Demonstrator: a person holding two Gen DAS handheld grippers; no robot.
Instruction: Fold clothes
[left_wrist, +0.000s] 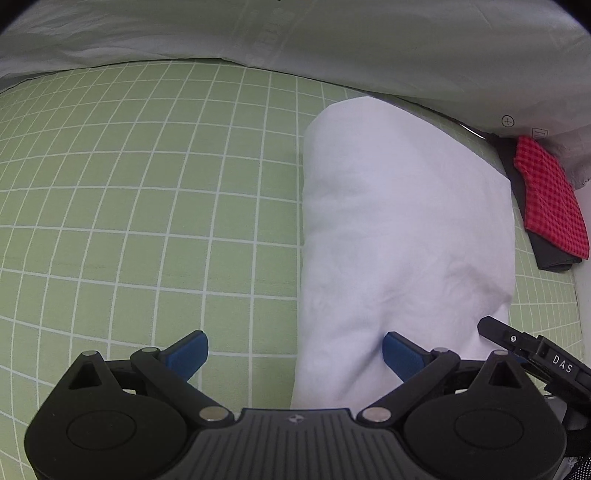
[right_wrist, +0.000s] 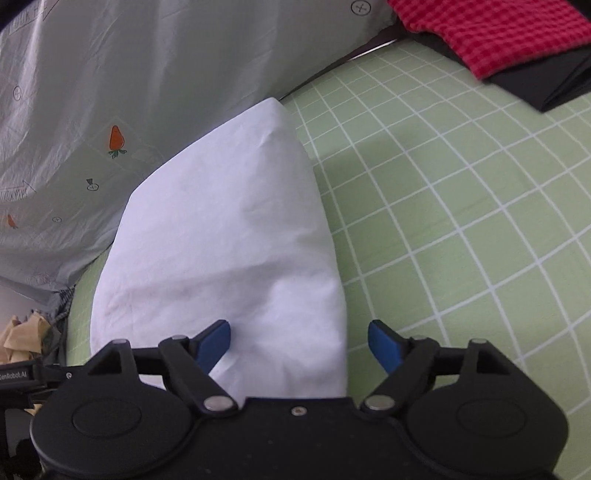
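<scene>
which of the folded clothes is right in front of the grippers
The white folded garment, lying between both open grippers. The red checked cloth and the black one under it lie farther off.

Soft even light, strong fisheye warp

Green sheet open left; white garment blocks right.

Black tongs with blue pads, silver rivets
</scene>
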